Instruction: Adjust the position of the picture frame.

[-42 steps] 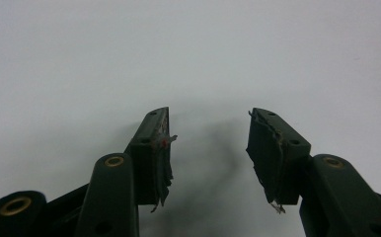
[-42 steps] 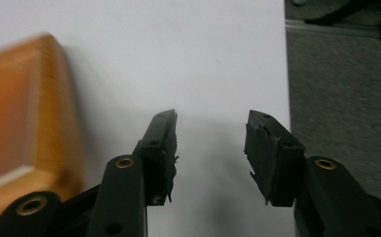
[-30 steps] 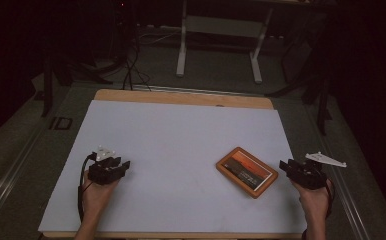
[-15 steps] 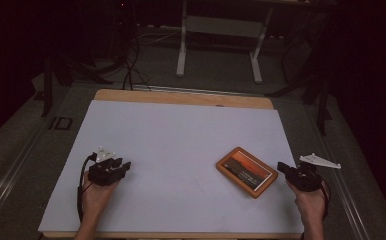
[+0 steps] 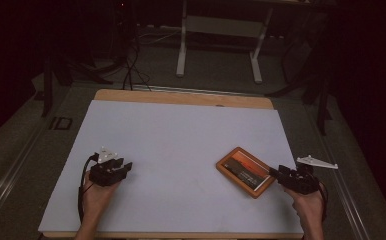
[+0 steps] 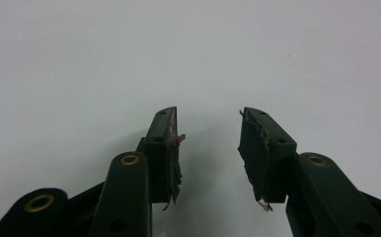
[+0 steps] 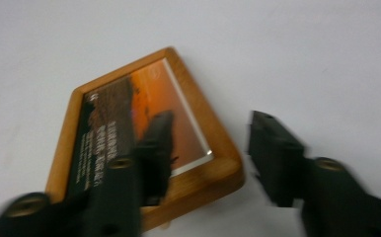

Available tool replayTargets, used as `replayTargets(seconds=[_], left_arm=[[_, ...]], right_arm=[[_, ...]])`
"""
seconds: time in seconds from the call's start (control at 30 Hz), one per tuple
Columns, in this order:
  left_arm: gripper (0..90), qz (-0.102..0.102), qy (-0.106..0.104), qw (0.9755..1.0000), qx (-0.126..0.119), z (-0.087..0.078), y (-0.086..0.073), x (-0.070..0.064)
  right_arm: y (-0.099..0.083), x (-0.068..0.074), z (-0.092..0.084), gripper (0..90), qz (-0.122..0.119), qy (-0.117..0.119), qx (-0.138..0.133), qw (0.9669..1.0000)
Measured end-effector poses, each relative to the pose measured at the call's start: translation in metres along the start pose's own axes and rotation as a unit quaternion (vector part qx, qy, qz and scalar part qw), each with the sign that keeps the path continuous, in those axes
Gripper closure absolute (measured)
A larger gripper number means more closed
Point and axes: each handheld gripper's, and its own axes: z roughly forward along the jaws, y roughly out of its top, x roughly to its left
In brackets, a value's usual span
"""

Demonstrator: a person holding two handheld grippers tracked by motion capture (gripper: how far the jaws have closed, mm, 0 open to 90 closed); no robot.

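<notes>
The wooden picture frame (image 5: pixel 246 171) lies flat on the white tabletop (image 5: pixel 181 145), turned at a slant, near the table's right edge and toward the person's side. It holds an orange sunset print with a dark band of lettering too blurred to read. The right gripper (image 5: pixel 276 172) sits at the frame's right corner; in the right gripper view (image 7: pixel 206 145) its jaws have just been opening and stand apart, one over the glass and one off the frame above the bare table, with the near corner between them and neither pad pressing on it. That view is smeared, and the frame's lower edge is cut off behind the jaw. Far left of the frame, with wide bare table between them, the left gripper (image 5: pixel 125 166) rests with jaws parted on nothing (image 6: pixel 208 148).
</notes>
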Motion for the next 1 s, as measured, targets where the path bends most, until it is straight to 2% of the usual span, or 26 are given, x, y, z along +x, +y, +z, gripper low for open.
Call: replayTargets(seconds=[0.07, 0.17, 0.33, 0.43, 0.63, 0.77, 0.87, 0.9, 0.97, 1.0], left_arm=[[58.6, 0.002, 0.000, 1.0000, 0.001, 0.000, 0.000, -0.001], [58.3, 0.005, 0.001, 1.0000, 0.003, 0.001, 0.000, -0.001], [58.0, 0.008, 0.001, 1.0000, 0.004, 0.001, 0.000, -0.002], [58.0, 0.009, 0.003, 0.9999, 0.005, 0.002, 0.000, -0.003], [58.0, 0.013, 0.003, 0.9999, 0.006, 0.002, 0.000, -0.003], [58.0, 0.014, 0.004, 0.9999, 0.007, 0.002, 0.000, -0.005], [58.0, 0.018, 0.003, 0.9998, 0.010, 0.003, 0.000, -0.006], [58.0, 0.018, 0.003, 0.9998, 0.010, 0.003, 0.000, -0.006], [58.0, 0.021, 0.003, 0.9997, 0.011, 0.004, 0.000, -0.007], [58.0, 0.021, 0.004, 0.9997, 0.011, 0.005, 0.000, -0.008]], right_arm=[[-0.002, -0.001, 0.002, 36.7, 0.008, 0.000, 0.004, 1.0000], [-0.006, -0.003, 0.006, 27.4, 0.027, 0.014, 0.018, 0.9994], [-0.014, -0.010, 0.014, 22.9, 0.059, 0.047, 0.026, 0.9968], [-0.018, -0.012, 0.017, 22.1, 0.073, 0.053, 0.036, 0.9953], [-0.021, -0.012, 0.023, 24.9, 0.097, 0.094, 0.046, 0.9898], [-0.022, -0.011, 0.023, 27.3, 0.101, 0.099, 0.047, 0.9889], [-0.024, -0.013, 0.017, 37.0, 0.103, 0.106, 0.037, 0.9884], [-0.024, -0.013, 0.017, 37.0, 0.103, 0.106, 0.037, 0.9884], [-0.025, -0.014, 0.013, 42.8, 0.102, 0.115, 0.030, 0.9877], [-0.025, -0.013, 0.011, 43.9, 0.094, 0.116, 0.030, 0.9883]])
